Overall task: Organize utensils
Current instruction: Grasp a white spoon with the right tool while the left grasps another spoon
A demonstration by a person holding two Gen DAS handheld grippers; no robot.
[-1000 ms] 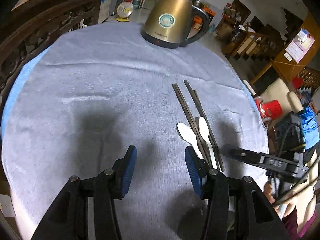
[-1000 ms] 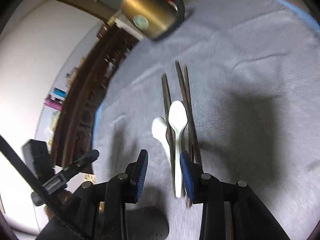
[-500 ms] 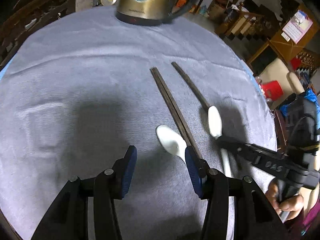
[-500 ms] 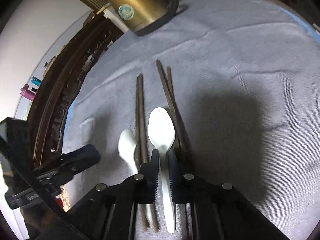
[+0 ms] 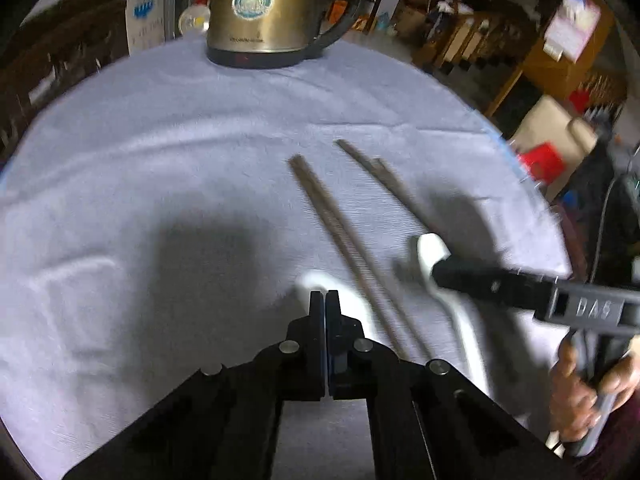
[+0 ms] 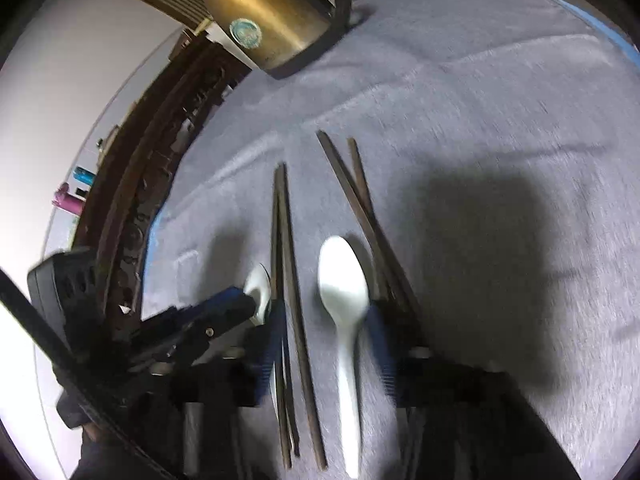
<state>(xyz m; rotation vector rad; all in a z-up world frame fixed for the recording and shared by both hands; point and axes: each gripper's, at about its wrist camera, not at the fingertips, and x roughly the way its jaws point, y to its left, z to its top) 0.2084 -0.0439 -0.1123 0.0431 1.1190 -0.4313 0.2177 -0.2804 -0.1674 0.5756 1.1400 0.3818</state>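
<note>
Tabletop [image 5: 168, 152]: round, under a grey cloth; carries every utensil, all grouped toward the near right side.
Kettle [image 5: 264, 12]: brass-coloured, upright at the far edge, well clear of the work.
Left chopstick pair [image 6: 286, 280]: two dark sticks side by side, nearly parallel, running away from the camera.
Right chopstick pair [image 6: 360, 208]: crossing slightly, angled, just right of the larger spoon; probably still to be straightened.
Right spoon [image 6: 344, 292]: white, flat on the cloth between the two pairs, bowl pointing away.
Left spoon [image 6: 260, 288]: white, bowl just left of the left pair.
Right gripper [image 6: 326, 340]: jaws opening, standing apart on either side of the right spoon's handle, pads not pressing on it.
Left gripper [image 5: 325, 312]: jaws fully closed at the left spoon's bowl; hold on its edge not discernible.
</note>
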